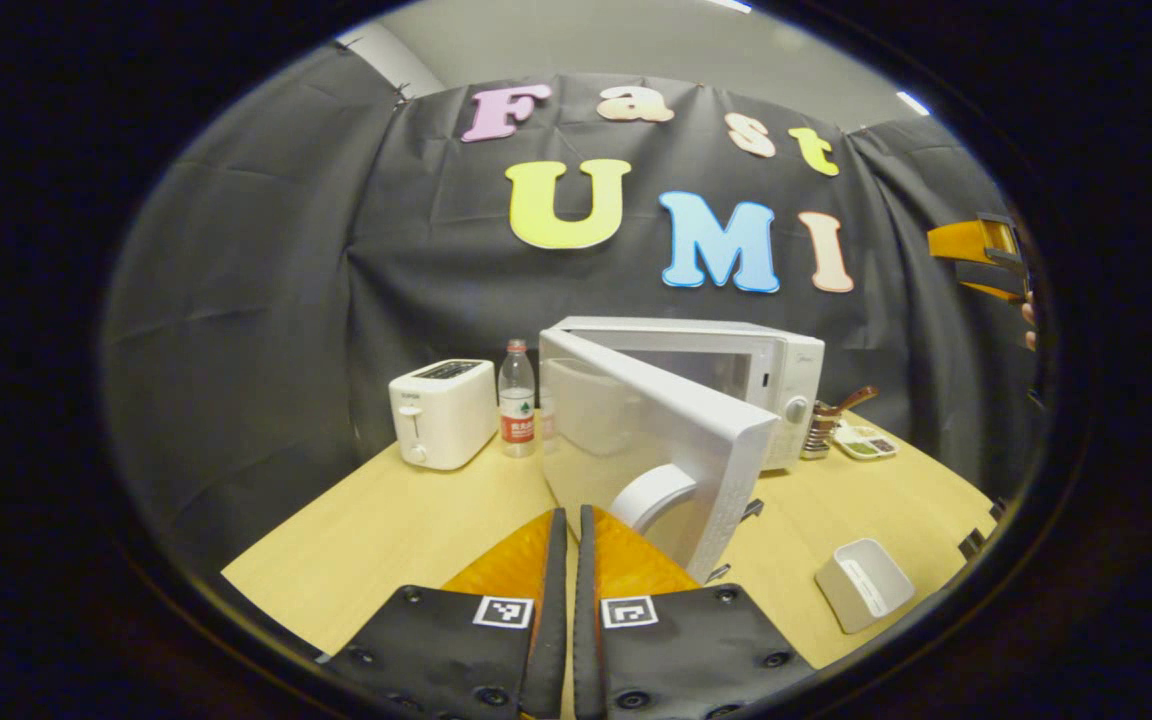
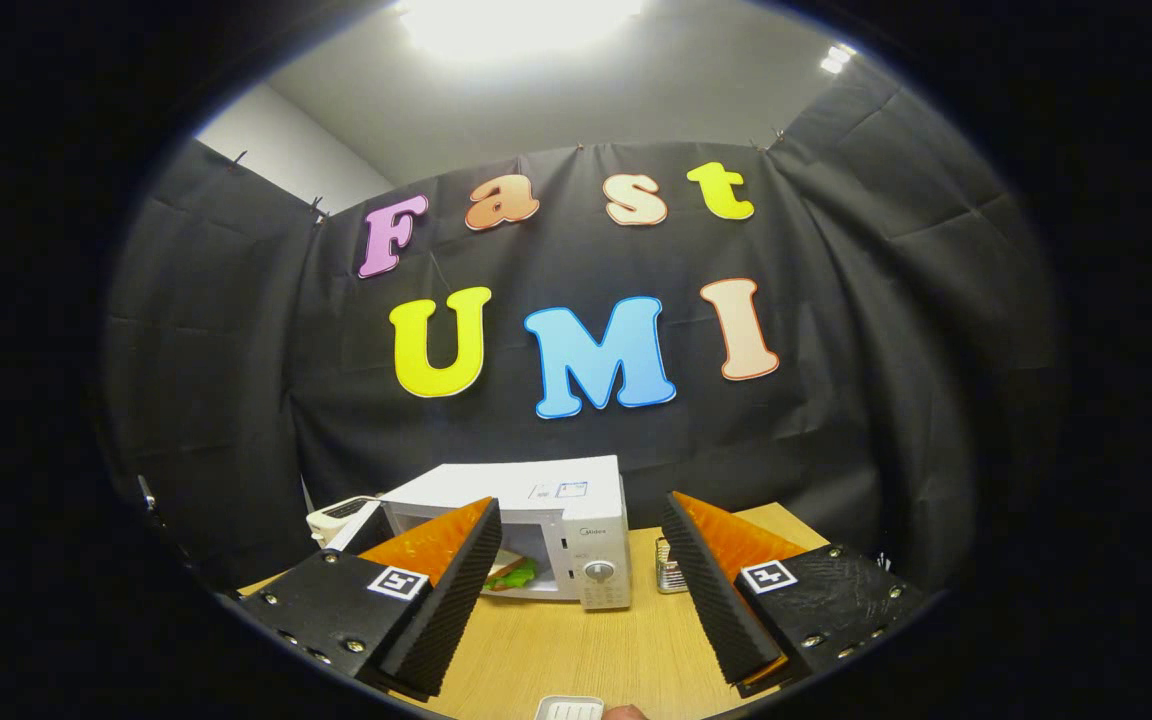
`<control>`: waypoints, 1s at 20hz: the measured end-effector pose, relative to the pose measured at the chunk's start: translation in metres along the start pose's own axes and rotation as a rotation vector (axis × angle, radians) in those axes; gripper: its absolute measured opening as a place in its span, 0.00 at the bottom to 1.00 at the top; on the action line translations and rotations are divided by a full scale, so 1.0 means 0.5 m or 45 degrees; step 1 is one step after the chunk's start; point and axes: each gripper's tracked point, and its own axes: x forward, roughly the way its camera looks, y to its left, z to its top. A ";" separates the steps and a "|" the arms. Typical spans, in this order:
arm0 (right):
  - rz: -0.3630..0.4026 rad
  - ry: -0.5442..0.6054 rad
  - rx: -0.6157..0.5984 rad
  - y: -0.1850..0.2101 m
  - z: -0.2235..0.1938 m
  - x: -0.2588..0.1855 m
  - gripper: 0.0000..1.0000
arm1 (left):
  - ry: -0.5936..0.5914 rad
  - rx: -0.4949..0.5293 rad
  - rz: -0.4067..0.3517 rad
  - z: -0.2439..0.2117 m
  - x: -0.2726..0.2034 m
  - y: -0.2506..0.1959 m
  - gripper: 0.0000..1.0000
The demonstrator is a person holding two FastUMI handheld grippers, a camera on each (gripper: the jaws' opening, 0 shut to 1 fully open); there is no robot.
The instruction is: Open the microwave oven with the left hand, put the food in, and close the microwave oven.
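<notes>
In the left gripper view the white microwave point(image 1: 786, 370) stands at the back of the wooden table point(image 1: 386, 520). Its door point(image 1: 656, 430) is swung open toward me, with the curved white handle point(image 1: 648, 495) near its free edge. My left gripper point(image 1: 571, 520) is shut with nothing between its fingers, its tips just left of the handle. The right gripper point(image 1: 981, 255) hangs high at the far right. In the right gripper view my right gripper point(image 2: 581, 505) is open and holds nothing. Beyond it the microwave point(image 2: 576, 500) shows food point(image 2: 511, 575) with green leaves inside its cavity.
A white toaster point(image 1: 441, 410) and a water bottle point(image 1: 516, 395) stand left of the microwave. A metal rack point(image 1: 821, 425) and a small tray point(image 1: 866, 440) sit to its right. A white container point(image 1: 861, 585) lies near the table's front right edge.
</notes>
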 end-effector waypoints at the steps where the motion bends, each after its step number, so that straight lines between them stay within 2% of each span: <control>1: 0.002 0.003 0.000 -0.006 -0.001 0.000 0.98 | -0.003 0.001 -0.012 0.005 0.009 -0.016 0.04; 8: 0.016 0.019 -0.039 -0.062 -0.010 -0.013 0.98 | -0.015 0.017 -0.092 0.034 0.069 -0.131 0.04; 9: 0.022 0.020 -0.038 -0.067 -0.012 -0.015 0.98 | -0.008 0.015 -0.102 0.034 0.081 -0.144 0.11; 11: 0.031 0.020 -0.039 -0.078 -0.013 -0.019 0.98 | -0.006 -0.001 -0.119 0.046 0.105 -0.172 0.11; 16: 0.040 0.015 -0.040 -0.101 -0.013 -0.022 0.98 | -0.005 -0.010 -0.172 0.067 0.167 -0.243 0.11; 17: 0.042 0.014 -0.042 -0.107 -0.014 -0.023 0.98 | -0.003 -0.007 -0.181 0.069 0.182 -0.256 0.04; 18: 0.046 0.017 -0.050 -0.110 -0.016 -0.025 0.97 | -0.001 -0.006 -0.189 0.072 0.198 -0.269 0.11; 20: 0.058 0.024 -0.070 -0.117 -0.024 -0.023 0.98 | 0.007 -0.005 -0.204 0.076 0.229 -0.296 0.11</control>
